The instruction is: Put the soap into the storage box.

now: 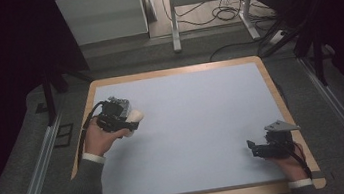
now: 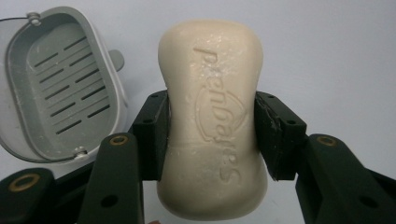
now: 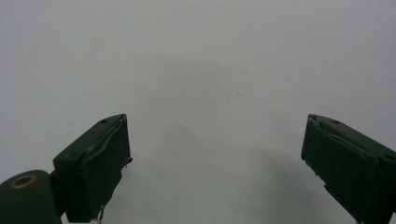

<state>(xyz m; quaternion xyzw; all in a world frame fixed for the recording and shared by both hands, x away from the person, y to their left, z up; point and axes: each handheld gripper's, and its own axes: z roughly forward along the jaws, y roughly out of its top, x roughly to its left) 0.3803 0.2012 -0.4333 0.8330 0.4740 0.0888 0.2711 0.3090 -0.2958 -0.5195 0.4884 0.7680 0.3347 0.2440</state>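
at the centre of the left gripper view, the left gripper clamps a cream bar of soap by its narrow waist; a grey soap dish lies open at the upper left. at the high view's lower right, the right gripper rests with jaws wide, holding nothing, on the pale table.

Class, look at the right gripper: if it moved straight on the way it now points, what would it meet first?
Probably nothing but the table. The right gripper has its jaws open with nothing between them, and ahead lies plain pale tabletop. In the high view it points left across the bare surface; depth is hard to judge.
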